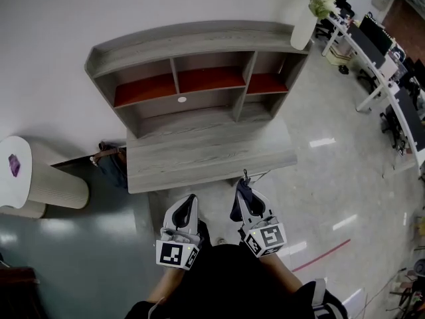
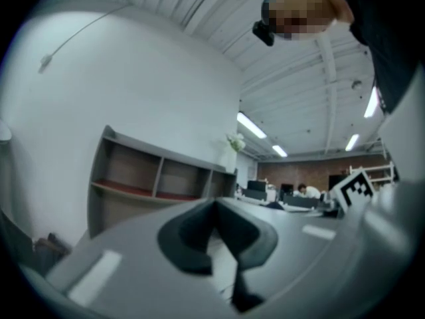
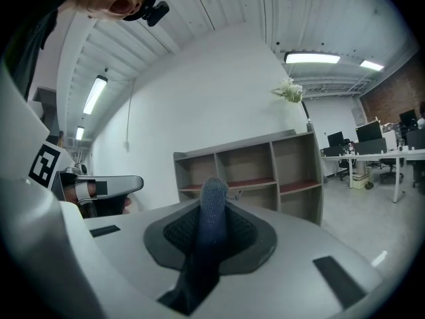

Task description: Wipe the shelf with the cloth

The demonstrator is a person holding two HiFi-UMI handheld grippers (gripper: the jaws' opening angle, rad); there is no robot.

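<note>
A grey wooden shelf unit [image 1: 199,78] with red boards stands at the back of a grey desk [image 1: 206,155] against the white wall. Both grippers hang short of the desk's front edge, close to the person's body. My right gripper [image 1: 243,190] is shut on a dark blue cloth [image 1: 244,195]; in the right gripper view the cloth [image 3: 211,224] sticks up between the jaws of the right gripper [image 3: 214,195], with the shelf unit [image 3: 259,171] beyond. My left gripper [image 1: 188,203] is shut with nothing in it. In its own view the left gripper [image 2: 216,205] points at the shelf unit [image 2: 153,178].
A white vase with pale flowers [image 1: 304,22] stands on the shelf's top right corner. A white ribbed round stand [image 1: 40,185] carrying a purple object [image 1: 14,165] is left of the desk. Office desks with monitors [image 1: 392,78] fill the far right. A red line [image 1: 322,254] marks the floor.
</note>
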